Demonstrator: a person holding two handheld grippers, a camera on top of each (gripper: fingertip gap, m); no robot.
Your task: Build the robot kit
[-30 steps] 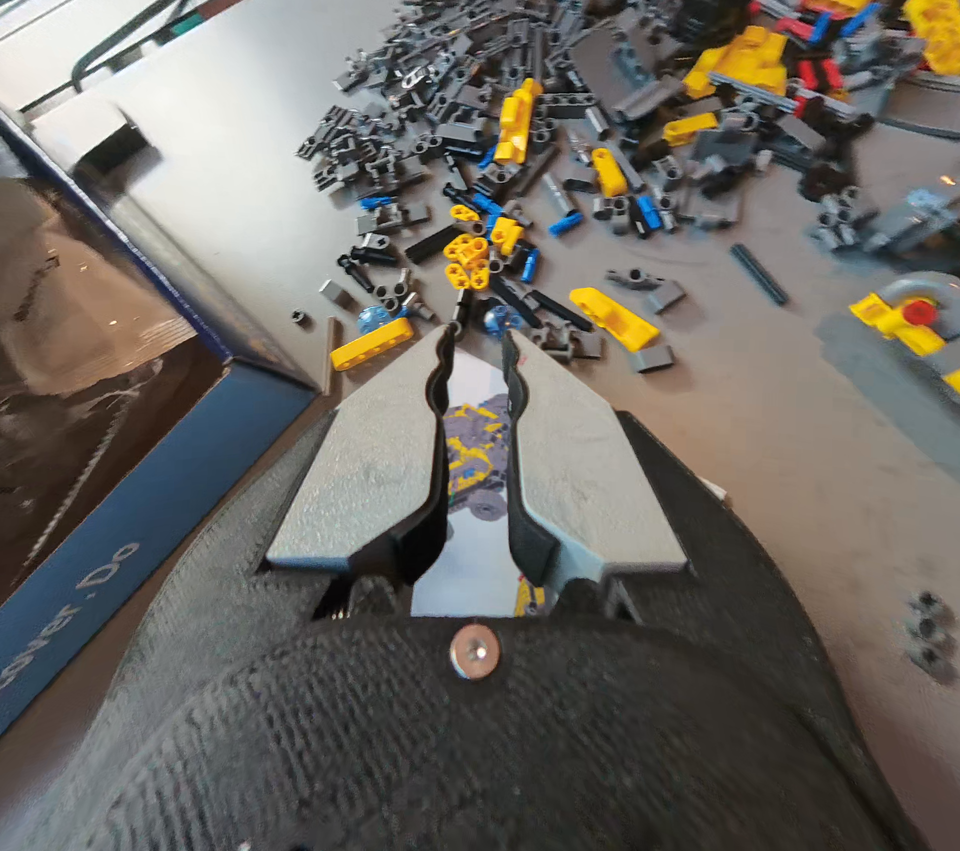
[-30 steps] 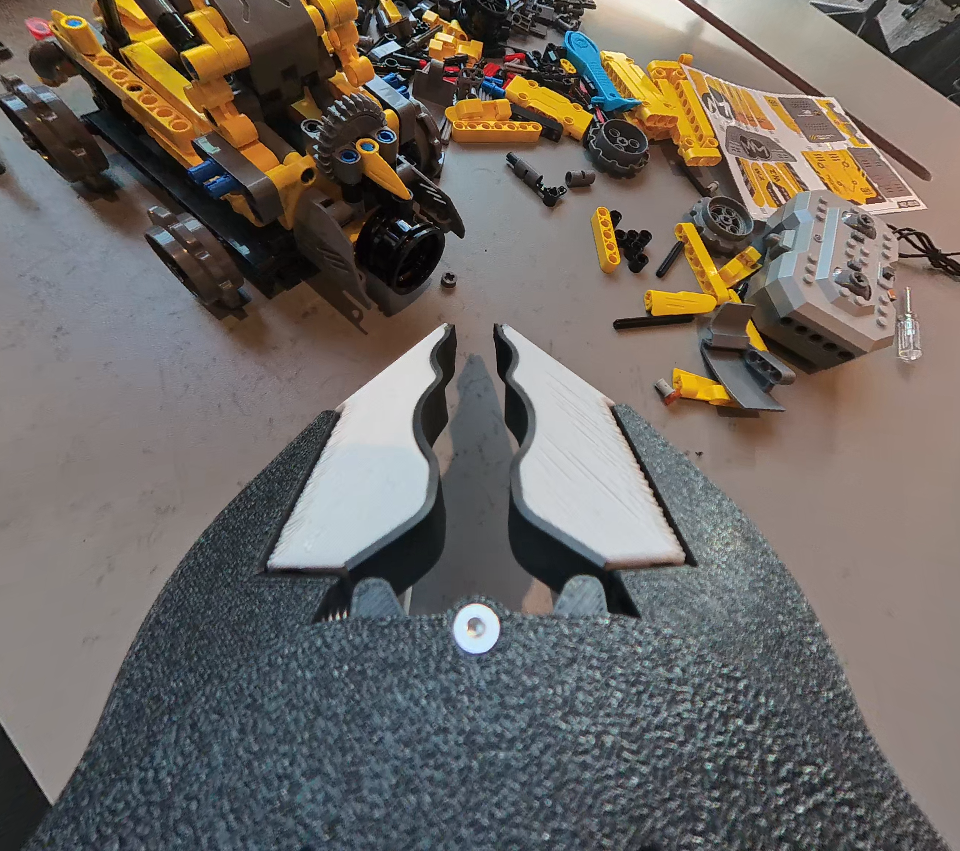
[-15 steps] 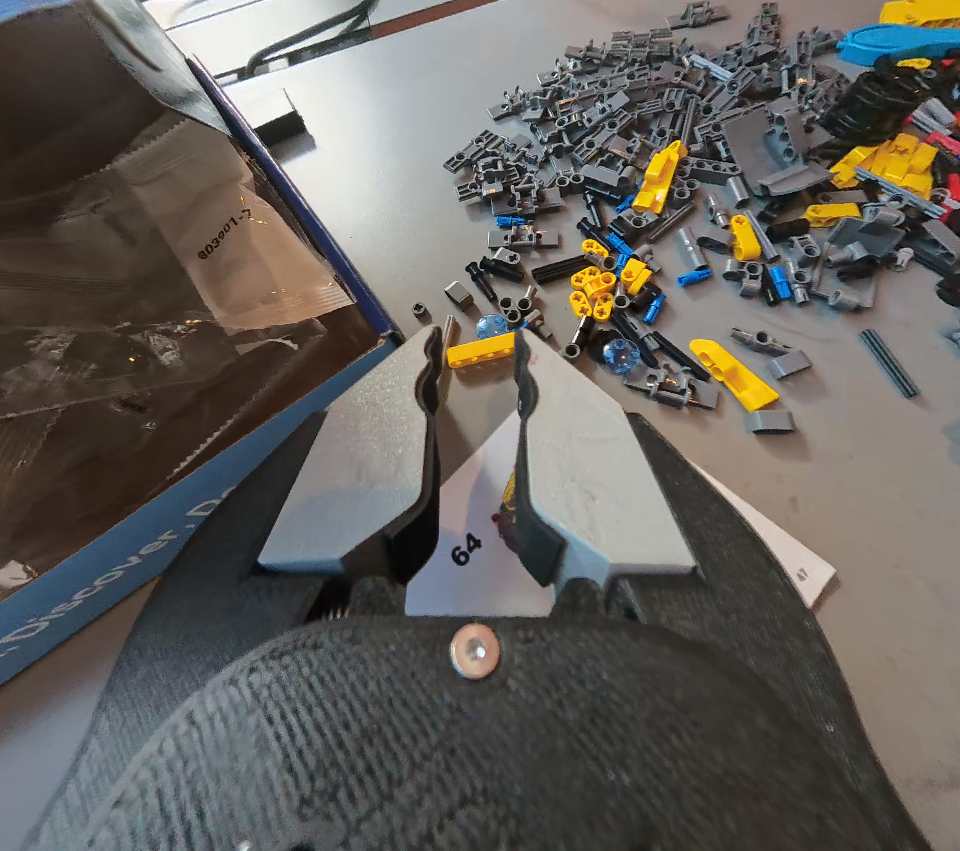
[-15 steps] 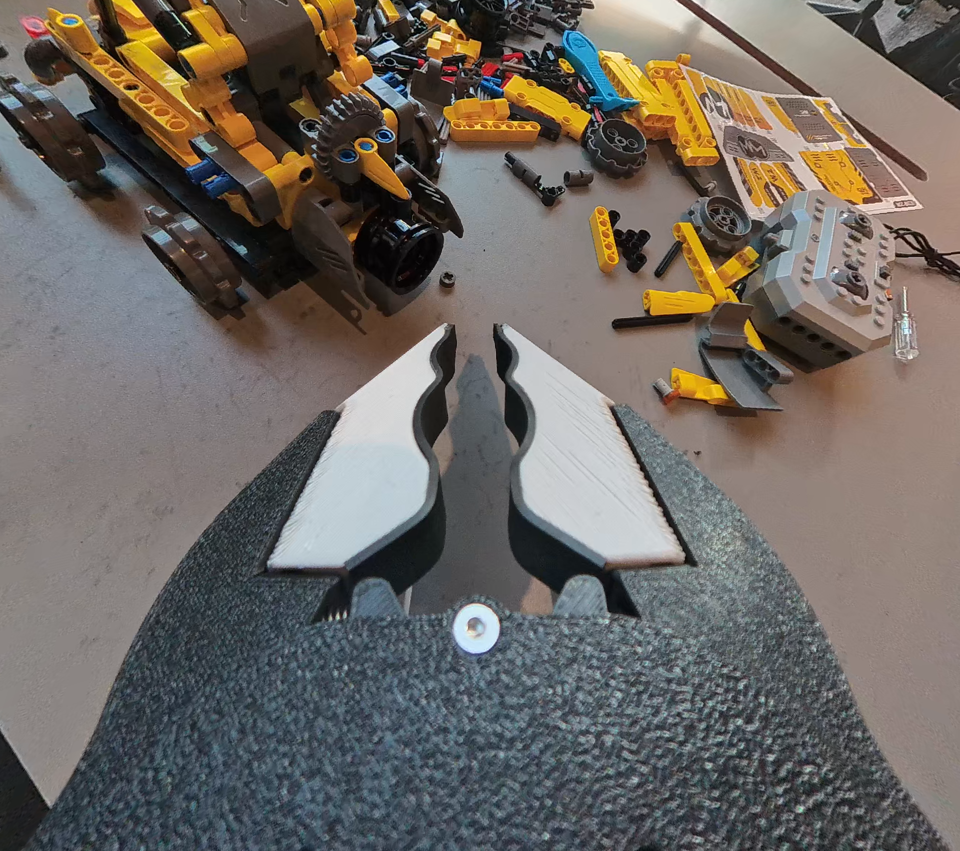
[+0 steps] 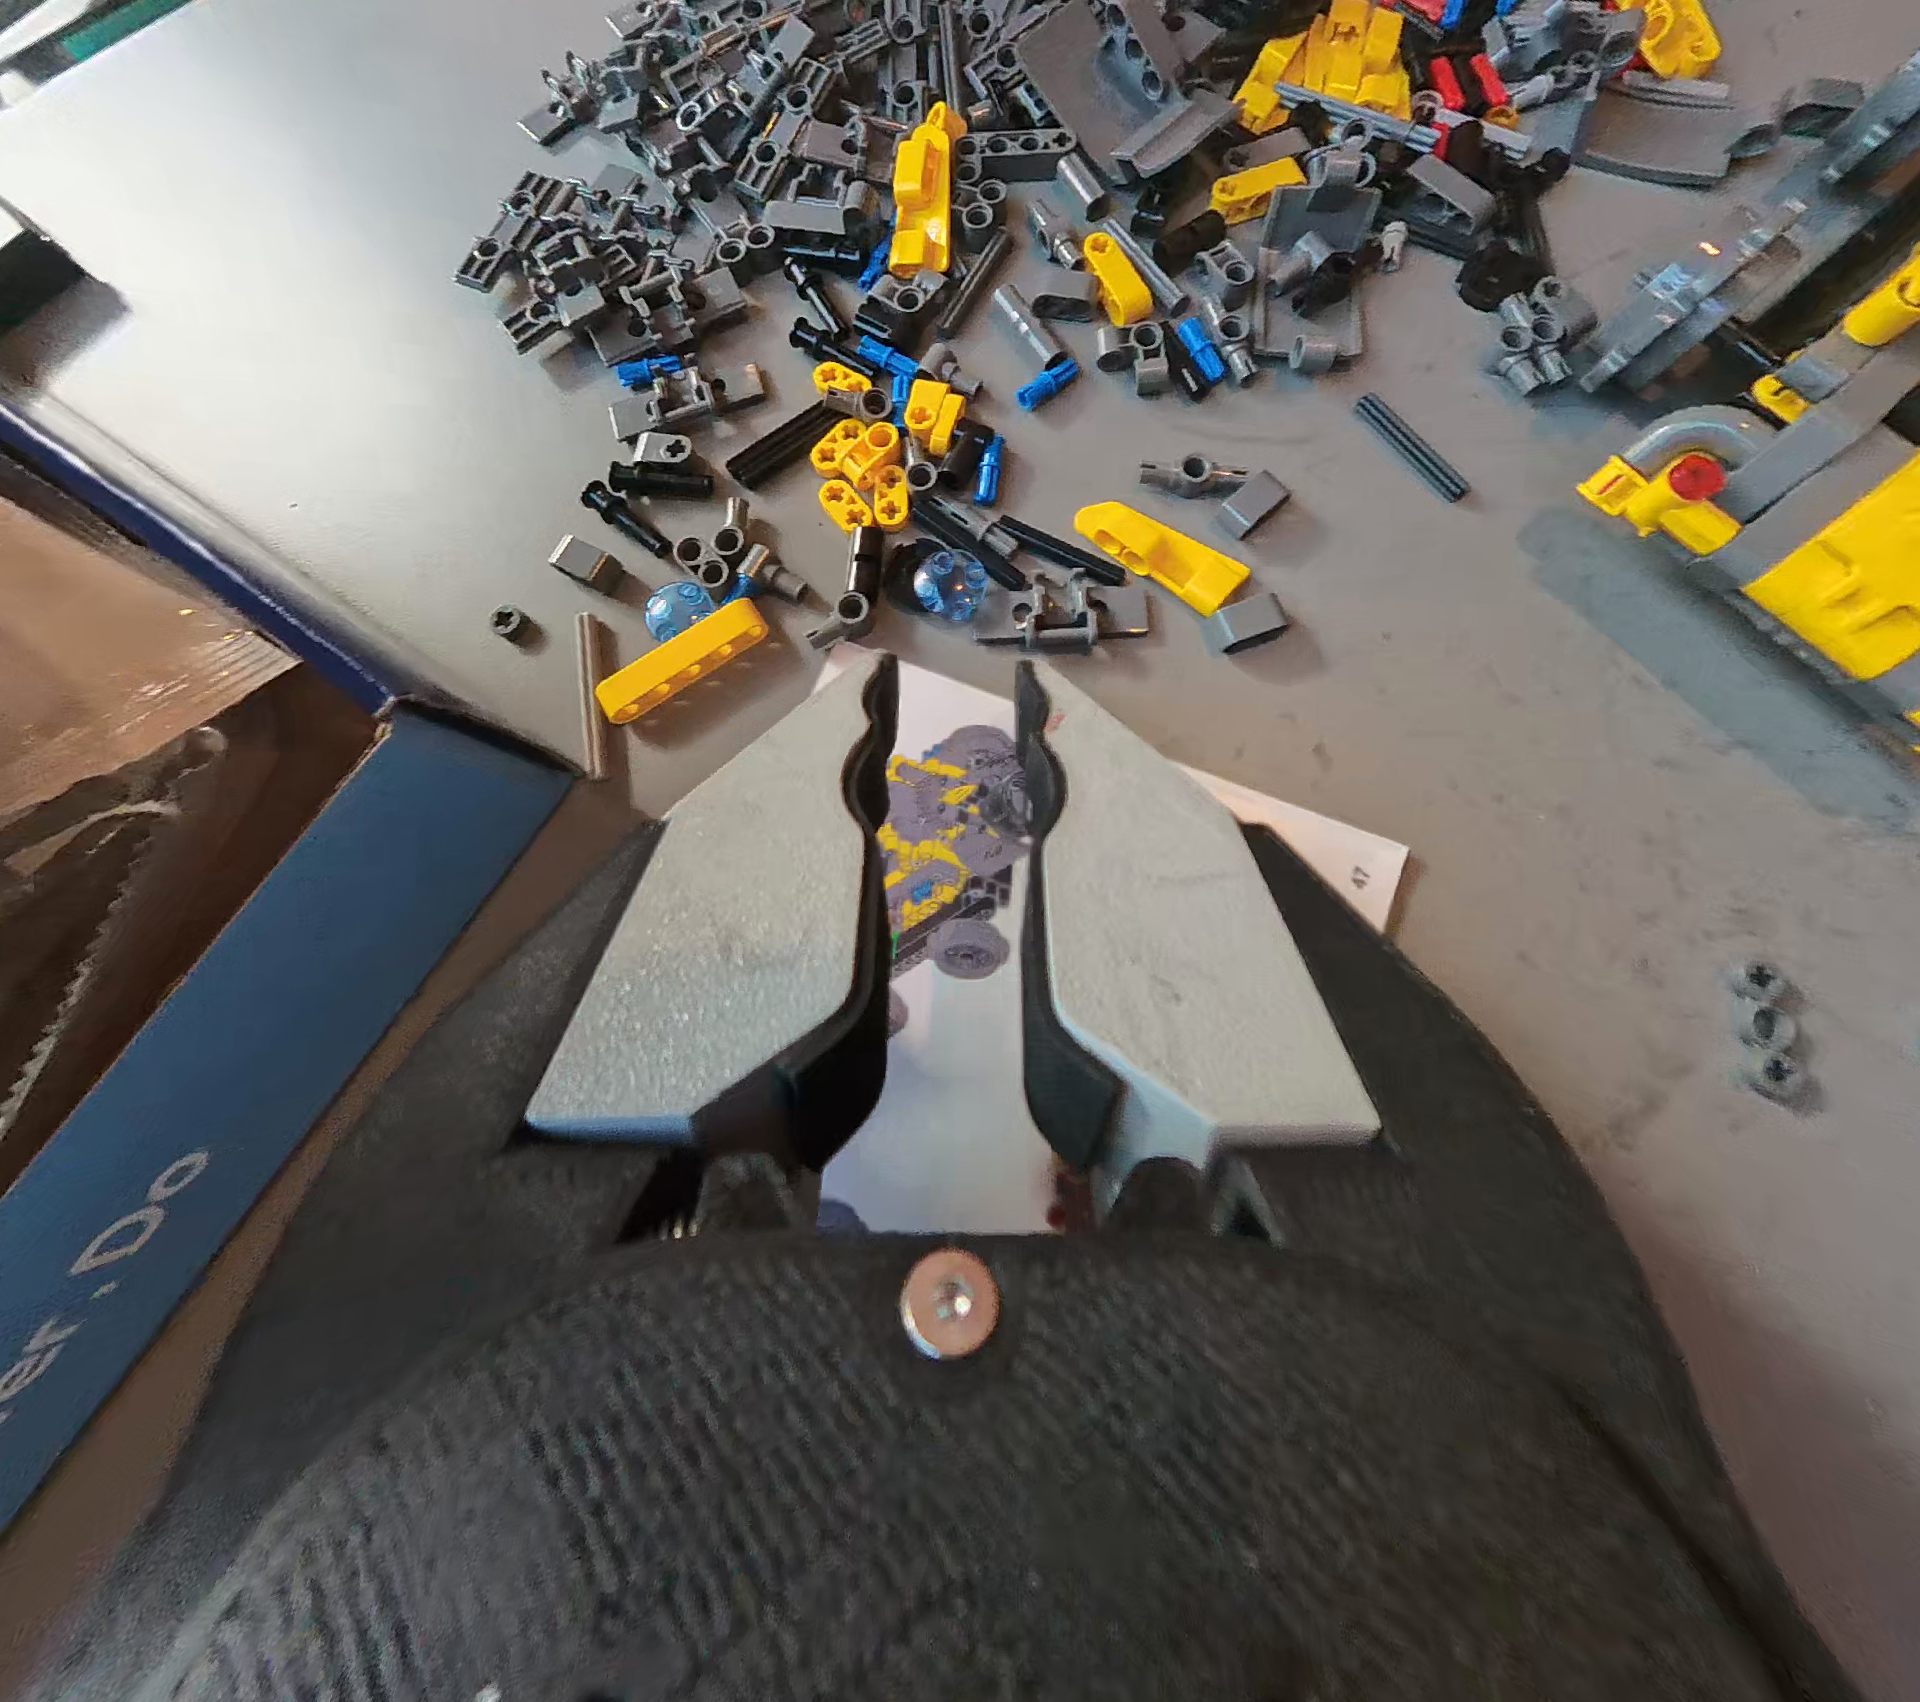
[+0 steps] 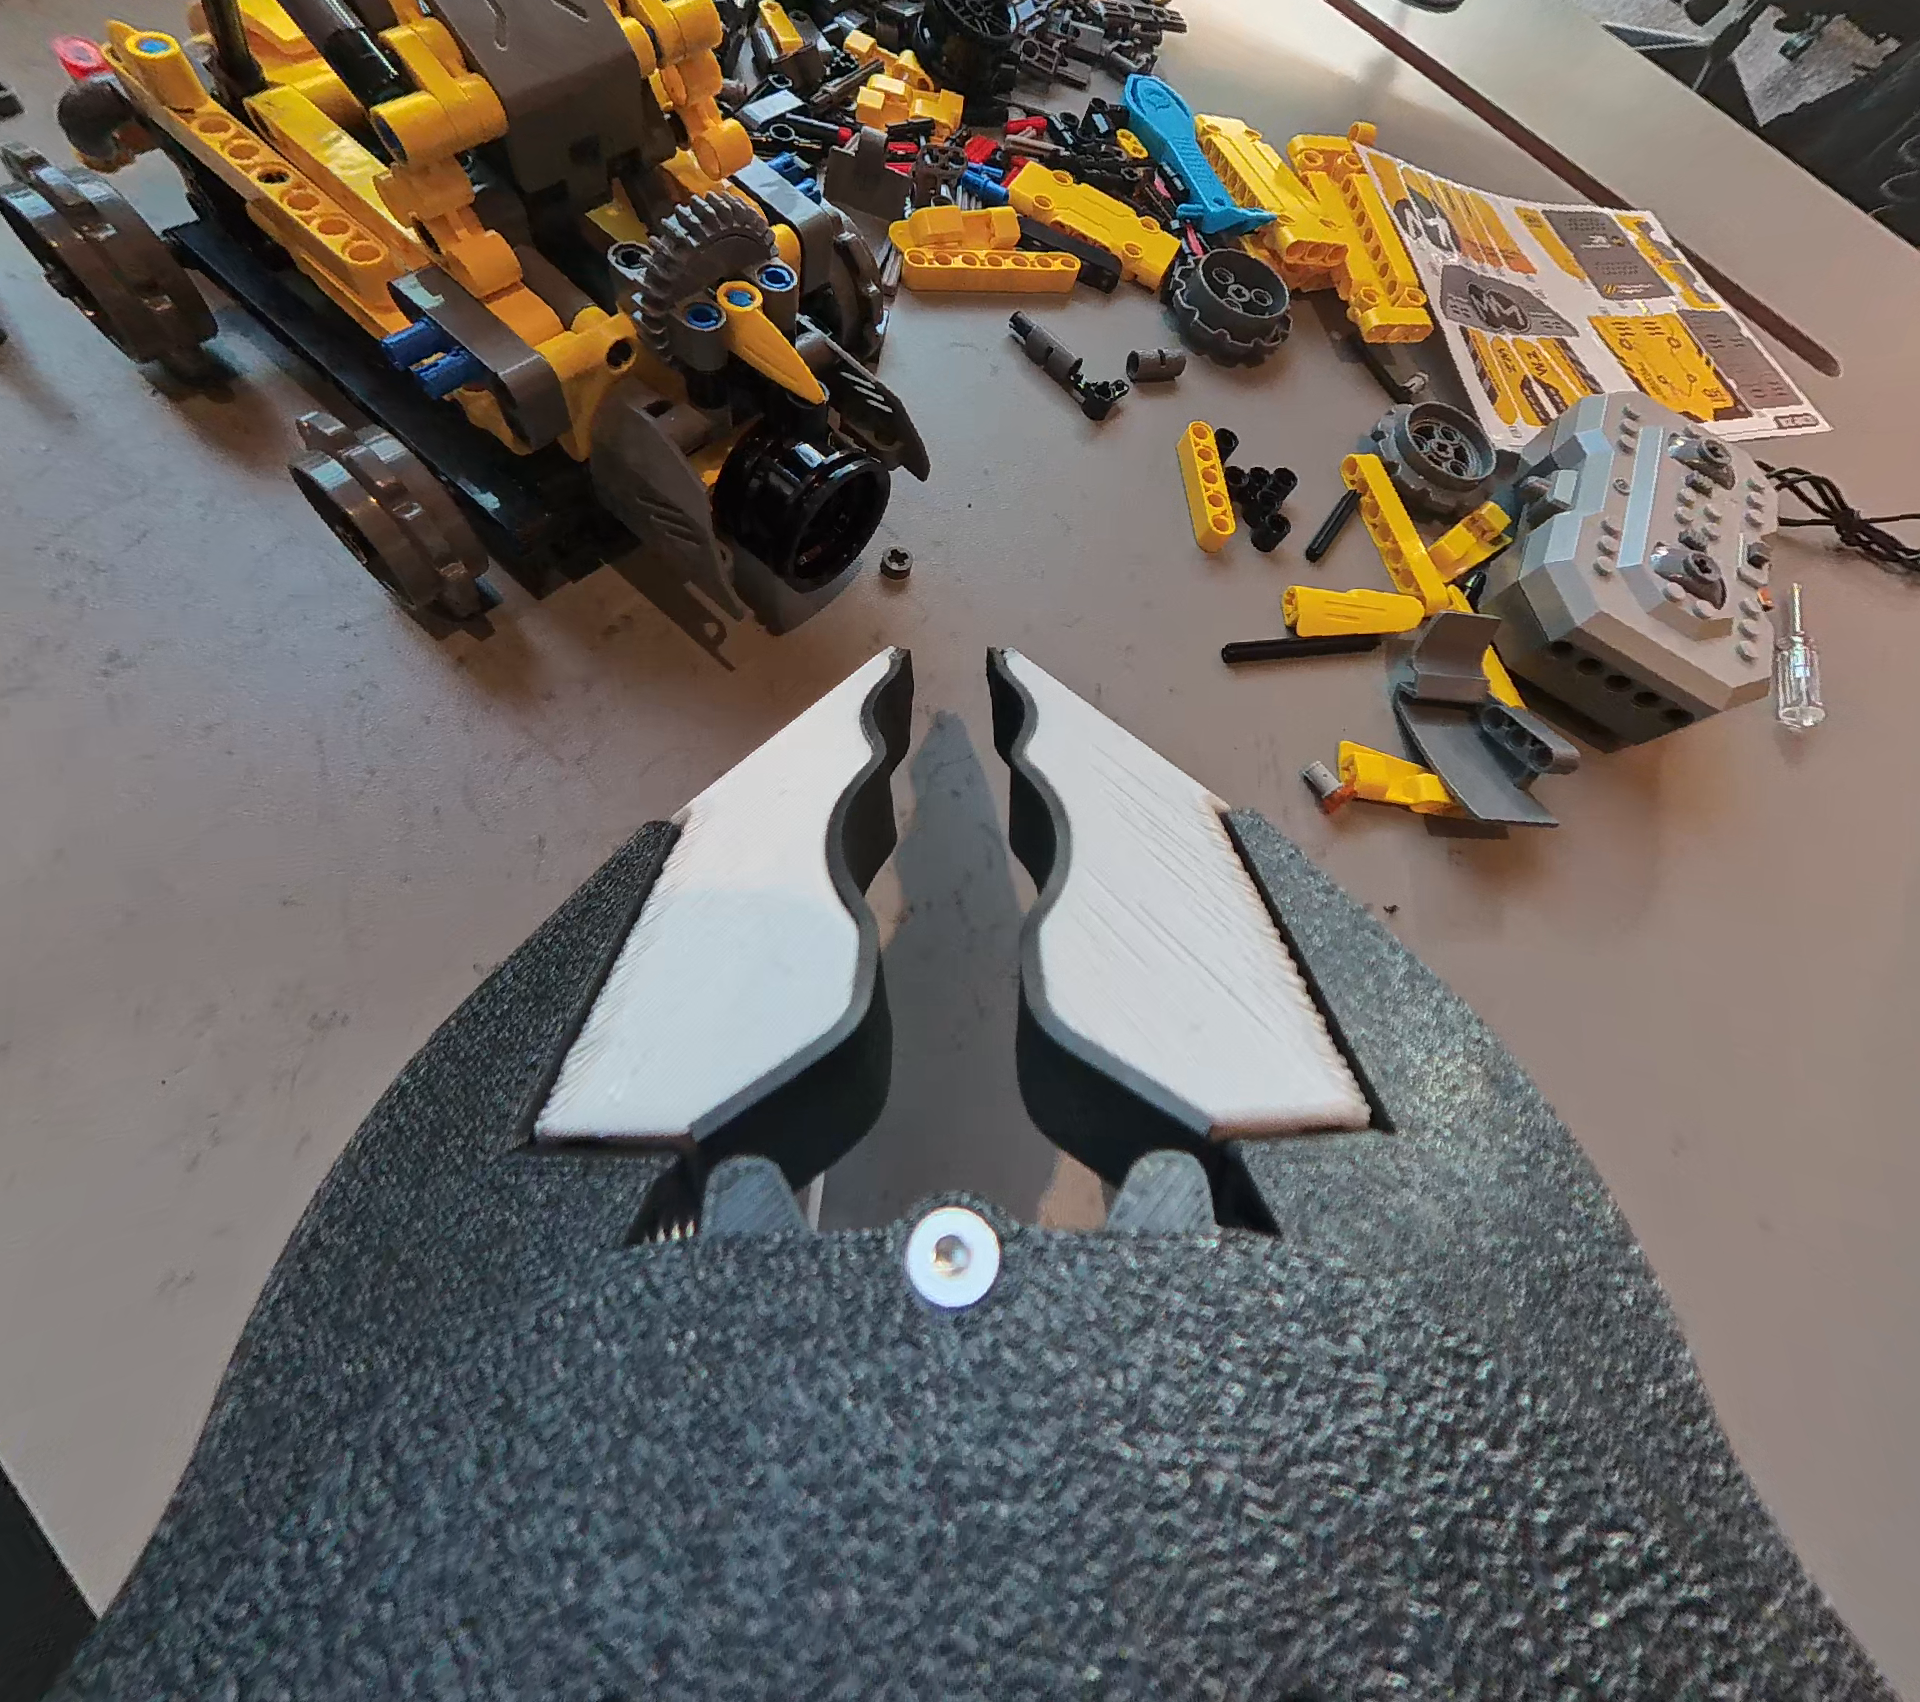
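My left gripper [image 5: 951, 678] is slightly open and empty. It hovers over an open instruction booklet [image 5: 1309, 842] on the grey table. Just beyond its tips lie a yellow beam [image 5: 681, 660], two clear blue round studs and a heap of loose grey, black, yellow and blue building pieces [image 5: 935, 198]. My right gripper [image 6: 948, 665] has a narrow gap between its tips and is empty, low over bare table. In front of it stands a partly built yellow and grey vehicle model [image 6: 468, 198] with a black wheel hub [image 6: 800, 509] facing it.
A blue cardboard box [image 5: 260, 977] with plastic bags inside stands at the left. A grey battery hub [image 6: 1642, 551], a sticker sheet [image 6: 1558, 291], a small clear-handled screwdriver [image 6: 1797, 665] and a blue lever tool [image 6: 1184, 146] lie right of the model. Part of the model [image 5: 1818, 530] shows at the left view's right edge. Left tips to right tips: about 35 centimetres. From my right tips it is roughly 15 centimetres to the grey battery hub [image 6: 1642, 551]; from my left, 45 centimetres.
My left gripper swung left toward the blue box half a second ago and has come back right over the booklet, its jaws a little narrower. My right gripper has hardly moved.
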